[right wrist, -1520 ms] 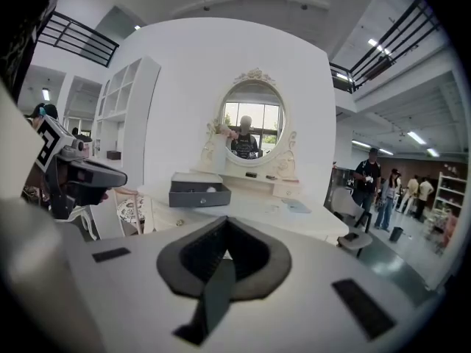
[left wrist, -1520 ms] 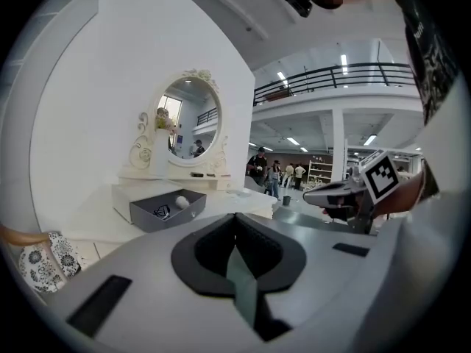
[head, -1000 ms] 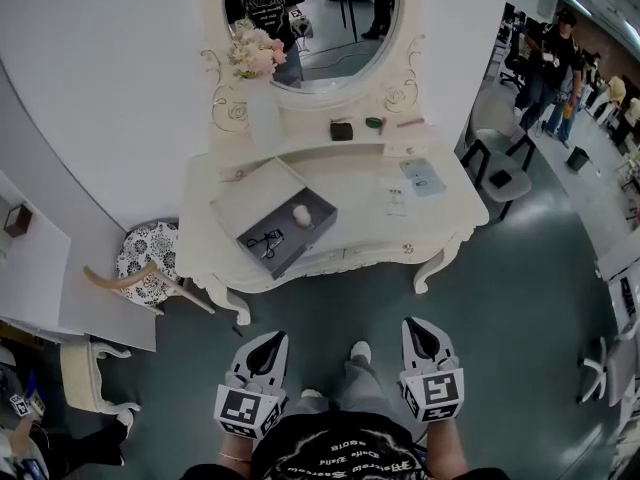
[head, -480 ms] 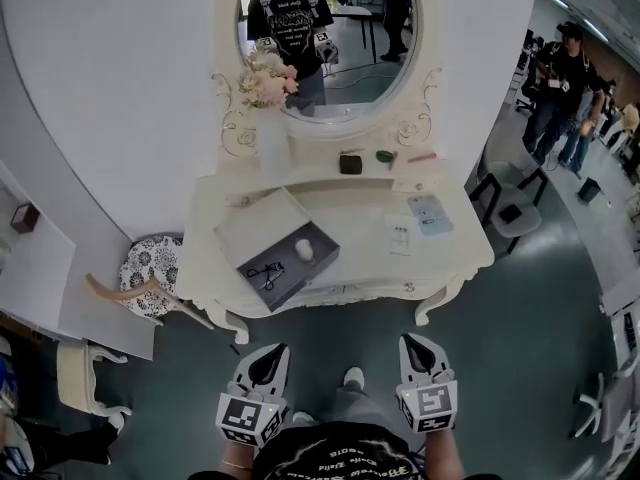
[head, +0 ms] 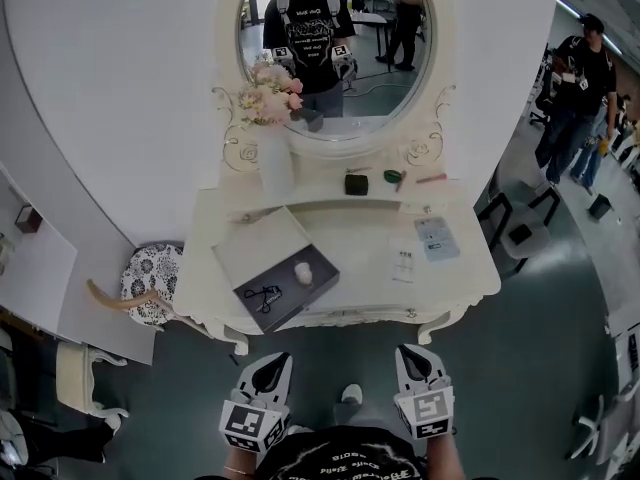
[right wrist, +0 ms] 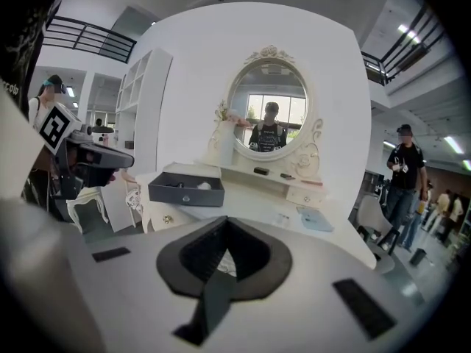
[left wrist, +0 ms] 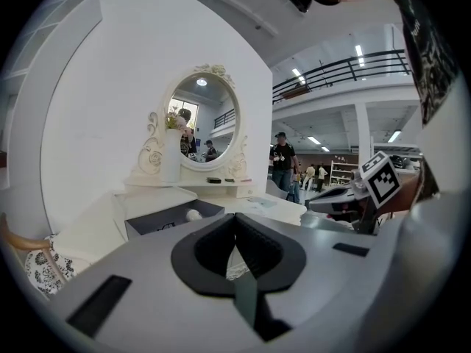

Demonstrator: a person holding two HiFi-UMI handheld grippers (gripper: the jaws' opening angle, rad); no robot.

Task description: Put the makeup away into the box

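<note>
White dressing surface beneath an oval mirror: open grey box at left, dark compact on the back ledge. Your left tool and right tool hang well short, both closed, empty. That compact looks light, hard, slick; pinch its side edges.

legible text: none | shirt: print blurred | paper slip: print too small | left gripper, right gripper: square code markers

A mock dressing corner inside a big open hall: a white vanity table with an oval mirror stands ahead of the right gripper; to its right are a bystander, strip lights and a balcony railing.
</note>
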